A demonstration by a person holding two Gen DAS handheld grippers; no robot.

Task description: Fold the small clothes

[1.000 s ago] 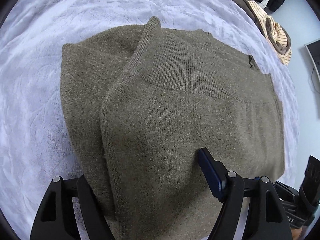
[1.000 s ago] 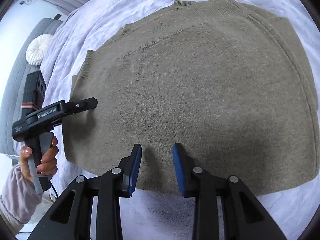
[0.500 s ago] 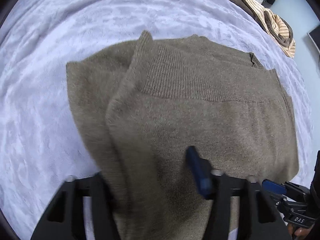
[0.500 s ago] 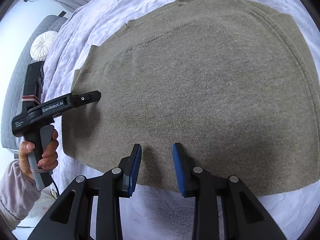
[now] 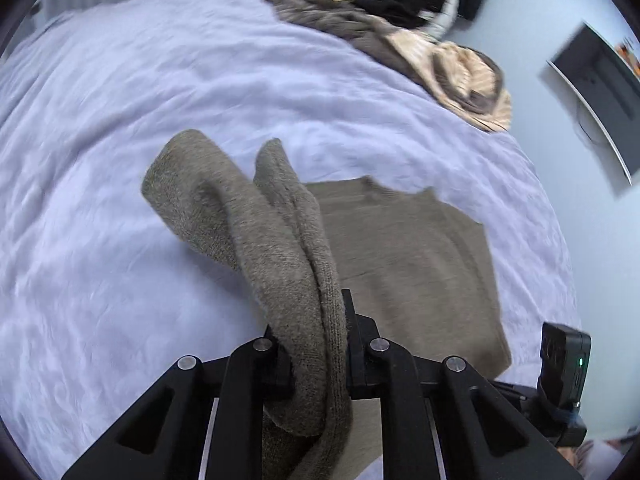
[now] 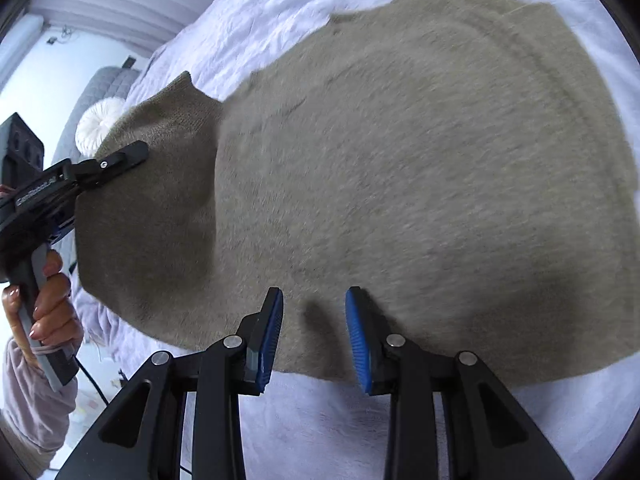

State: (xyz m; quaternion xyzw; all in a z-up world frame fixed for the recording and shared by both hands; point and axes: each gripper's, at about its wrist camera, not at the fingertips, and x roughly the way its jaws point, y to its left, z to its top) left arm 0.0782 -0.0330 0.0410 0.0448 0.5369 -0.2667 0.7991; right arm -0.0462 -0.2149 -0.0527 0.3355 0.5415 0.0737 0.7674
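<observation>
So the olive-brown knit sweater (image 6: 400, 184) is lying on the bed (image 5: 120, 240), which has a pale lilac fuzzy cover, and most of it is still flat on there. The left gripper (image 5: 316, 364) is clamped tight on one edge of it. In the left wrist view you get thick folds of the knit bunched right between the jaws and lifted up off the bed, arching away from the camera, with the flat part of the sweater showing behind and to the right.

The right wrist view gives you what the left one can't: the whole spread of the sweater, plus the left gripper (image 6: 120, 160) from the side, pinching the raised corner at the sweater's left end. You can also see the person's left hand (image 6: 48, 304) wrapped round the handle, with a pinkish sleeve. The right gripper (image 6: 314, 340) has its blue-padded jaws apart with nothing between them, hovering just over the near edge of the sweater. Whether the tips touch the fabric, I can't tell.

Stuff only the left view shows: a pile of other clothes (image 5: 400, 36) at the far side of the bed, brown, striped beige and black bits, and a dark monitor (image 5: 600, 92) off to the right. Only the right view shows a round white cushion (image 6: 96, 124) on a grey quilted headboard (image 6: 92, 92).

Both views are a bit motion-blurred.
</observation>
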